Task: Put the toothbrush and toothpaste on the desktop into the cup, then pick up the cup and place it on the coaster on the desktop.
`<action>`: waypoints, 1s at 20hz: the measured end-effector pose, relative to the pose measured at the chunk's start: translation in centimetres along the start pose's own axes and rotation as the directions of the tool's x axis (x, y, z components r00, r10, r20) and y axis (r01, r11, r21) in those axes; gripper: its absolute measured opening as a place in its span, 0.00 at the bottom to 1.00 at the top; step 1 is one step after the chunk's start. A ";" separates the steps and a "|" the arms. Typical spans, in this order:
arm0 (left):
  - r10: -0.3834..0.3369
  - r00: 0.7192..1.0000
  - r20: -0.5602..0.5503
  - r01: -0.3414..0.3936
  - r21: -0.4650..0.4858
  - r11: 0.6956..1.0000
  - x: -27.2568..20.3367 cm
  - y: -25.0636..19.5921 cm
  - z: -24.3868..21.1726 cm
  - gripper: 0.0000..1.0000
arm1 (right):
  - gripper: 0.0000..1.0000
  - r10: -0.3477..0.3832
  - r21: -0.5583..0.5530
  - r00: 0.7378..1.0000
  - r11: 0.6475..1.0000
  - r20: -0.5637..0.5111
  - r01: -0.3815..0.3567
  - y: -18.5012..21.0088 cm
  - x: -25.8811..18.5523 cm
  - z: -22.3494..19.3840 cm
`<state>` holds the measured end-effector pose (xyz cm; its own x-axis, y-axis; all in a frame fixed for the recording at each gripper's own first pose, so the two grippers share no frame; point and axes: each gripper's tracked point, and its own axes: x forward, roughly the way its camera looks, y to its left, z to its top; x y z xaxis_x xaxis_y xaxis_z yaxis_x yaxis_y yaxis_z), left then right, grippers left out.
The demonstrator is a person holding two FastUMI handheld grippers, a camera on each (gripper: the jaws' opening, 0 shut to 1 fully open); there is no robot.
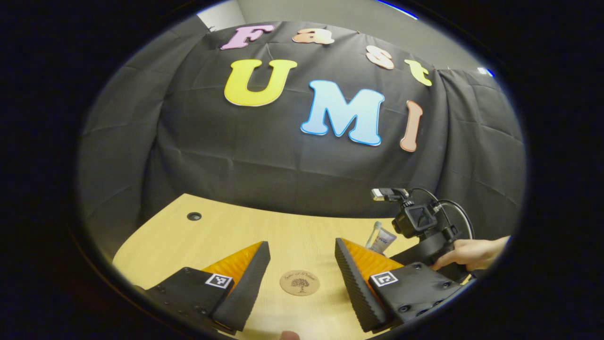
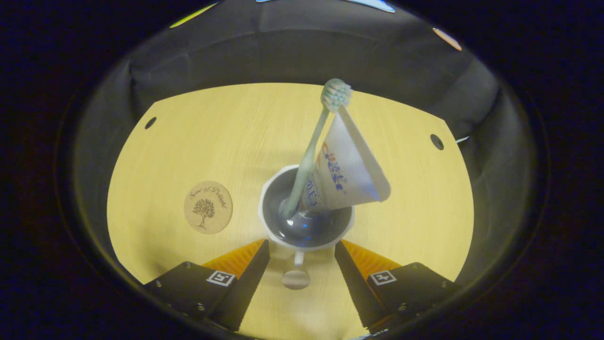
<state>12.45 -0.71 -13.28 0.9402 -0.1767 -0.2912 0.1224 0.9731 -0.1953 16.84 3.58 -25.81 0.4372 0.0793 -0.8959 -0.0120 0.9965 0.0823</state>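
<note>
In the left gripper view, the left gripper [image 1: 302,278] hangs low over the desk [image 1: 198,241] with its fingers spread wide and nothing between them. The coaster [image 1: 299,282] lies flat on the wood just past the gap, so this gripper seems parked there, out of the way while marking the goal. Farther right, a hand [image 1: 467,255] holds the right gripper [image 1: 424,236], and the tops of the toothbrush [image 1: 376,229] and toothpaste [image 1: 383,240] poke up beside it.

In the right gripper view, the coaster [image 2: 208,207] sits to the left of the cup [image 2: 306,215], near it but apart. The cup stands upright on the desk [image 2: 401,226] with the toothbrush [image 2: 311,151] and toothpaste [image 2: 344,170] already leaning inside, bristles up, so the loading part looks done. The right gripper [image 2: 302,264] looks down from above with its fingers spread either side of the cup's handle [image 2: 296,274], which points toward the camera; neither finger presses on it. That lines it up to close on the handle, lift, and carry the cup left to the coaster. The tall leaning contents could tip it if the lift is jerky.
</note>
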 end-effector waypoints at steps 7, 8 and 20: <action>0.017 1.000 -0.009 -0.018 -0.022 1.000 -0.1 0.2 -0.1 0.91 | 0.74 -0.016 -0.051 0.997 0.999 -0.070 0.012 -0.2 1.7 -0.5; 0.019 1.000 -0.010 -0.019 -0.023 1.000 -0.1 0.2 -0.1 0.91 | 0.69 -0.029 -0.057 0.996 0.998 -0.079 0.024 -0.5 1.8 -0.7; 0.048 0.998 -0.038 -0.051 -0.070 0.996 -0.7 1.0 -1.3 0.90 | 0.29 -0.012 -0.142 0.998 0.990 -0.061 0.003 -0.8 2.8 -1.1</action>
<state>11.50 0.21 -14.46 0.9322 -0.1353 -0.3358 0.0522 0.9681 -0.2452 17.09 3.06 -28.85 0.3819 0.0686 -0.9216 -0.1386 0.9902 0.0163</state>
